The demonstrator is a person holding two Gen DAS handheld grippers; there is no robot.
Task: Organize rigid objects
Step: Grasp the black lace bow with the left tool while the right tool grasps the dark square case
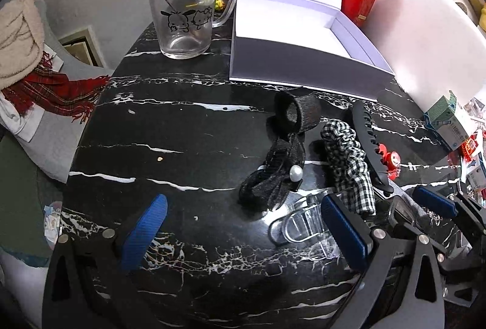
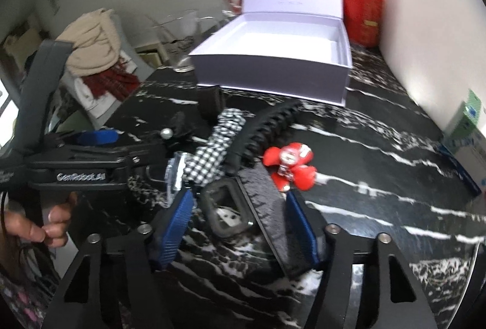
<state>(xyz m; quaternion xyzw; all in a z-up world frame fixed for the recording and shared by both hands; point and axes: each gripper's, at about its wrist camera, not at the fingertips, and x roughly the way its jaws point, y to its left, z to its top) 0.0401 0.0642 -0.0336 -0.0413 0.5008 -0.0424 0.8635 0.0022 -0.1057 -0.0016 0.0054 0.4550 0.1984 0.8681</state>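
Observation:
Hair accessories lie on a black marble table (image 1: 170, 128): a black bow with a pearl (image 1: 273, 177), a checked scrunchie (image 1: 349, 159), a long black claw clip (image 1: 373, 146), a clear clip (image 1: 300, 222) and a red clip (image 2: 291, 165). My left gripper (image 1: 243, 234) is open and empty, its right finger touching the clear clip. My right gripper (image 2: 240, 225) is open around a black rectangular buckle clip (image 2: 227, 207) with a dark strap (image 2: 273, 216). An open white box (image 2: 282, 55) stands behind, also in the left wrist view (image 1: 291, 55).
A glass mug (image 1: 185, 16) with cartoon prints stands at the back left. A red container (image 1: 358, 1) and a white panel (image 1: 425, 40) are behind the box. Small packets (image 1: 455, 128) lie at the right. Cloth and a red scarf (image 1: 45, 86) sit on a chair at the left.

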